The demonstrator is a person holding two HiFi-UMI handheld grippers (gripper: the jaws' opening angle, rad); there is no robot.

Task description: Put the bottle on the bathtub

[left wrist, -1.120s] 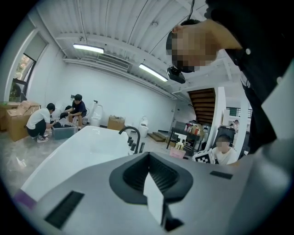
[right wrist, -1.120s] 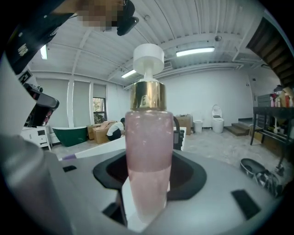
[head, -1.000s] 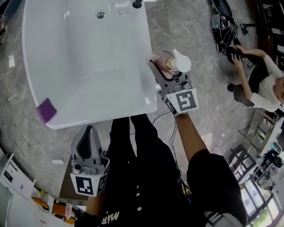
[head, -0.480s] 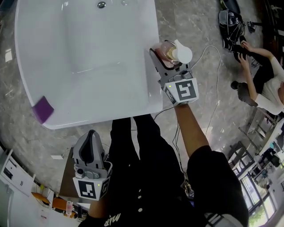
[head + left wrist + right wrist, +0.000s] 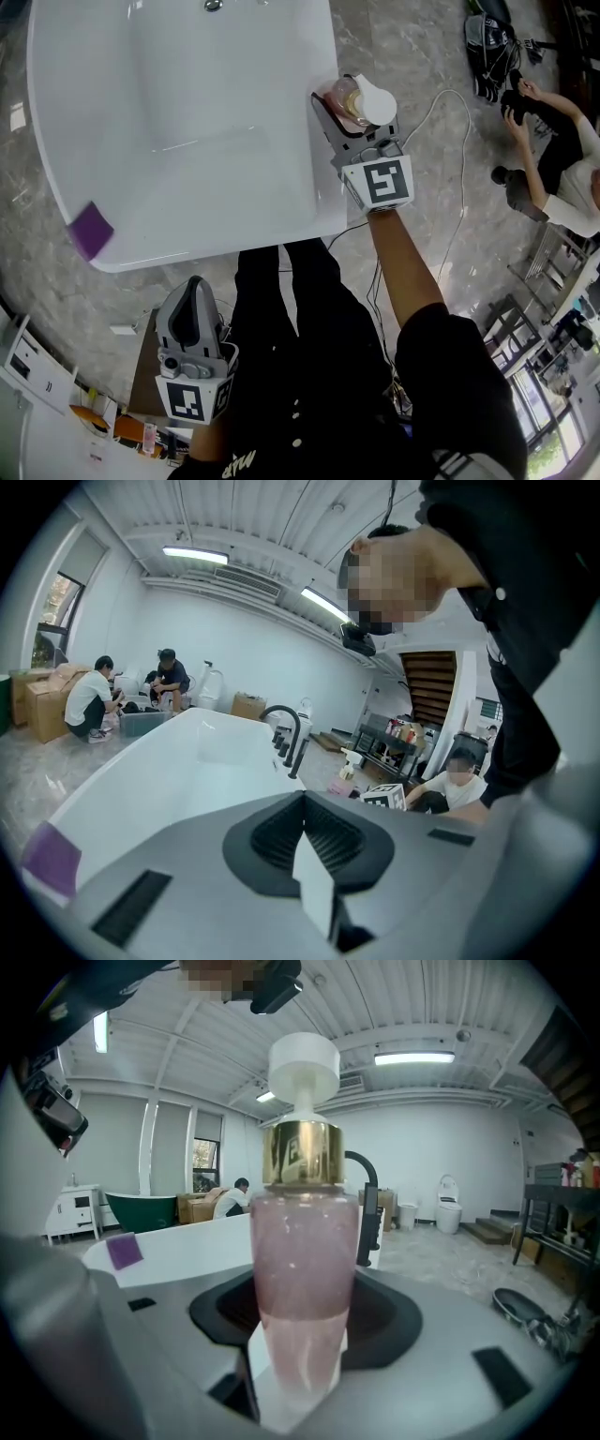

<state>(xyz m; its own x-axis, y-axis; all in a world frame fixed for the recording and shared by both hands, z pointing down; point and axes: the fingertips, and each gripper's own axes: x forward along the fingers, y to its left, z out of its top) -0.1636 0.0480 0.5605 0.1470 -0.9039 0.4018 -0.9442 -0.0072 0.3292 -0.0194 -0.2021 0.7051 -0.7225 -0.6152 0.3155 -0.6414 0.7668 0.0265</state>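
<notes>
Head view, bottle [image 5: 359, 99]: pinched upright in the right gripper [image 5: 349, 105], just beside the right rim of the bathtub [image 5: 323, 202]; seemingly not yet standing on it.
Head view, left gripper [image 5: 192, 314]: low by the person's leg, well apart from the tub.
Left gripper view, jaws: pressed together, nothing between; tub and dark faucet [image 5: 284, 735] ahead.
Right gripper view, jaws: clamped on the bottle's lower body; pink liquid, gold collar and white pump head upright; white rim and a purple patch [image 5: 122, 1251] behind, to the left.
Step in hand: carrying across to the rim, judged most of the way there.
Doing it well: shift inward until the base sits wholly over the flat ledge, keep upright, lower to contact, only then spread the jaws. Tall bottle, narrow ledge, so some risk of tipping off the edge.
Against a second ago: gripper and bottle farther up along the rim and closer in; left gripper much where it was.
</notes>
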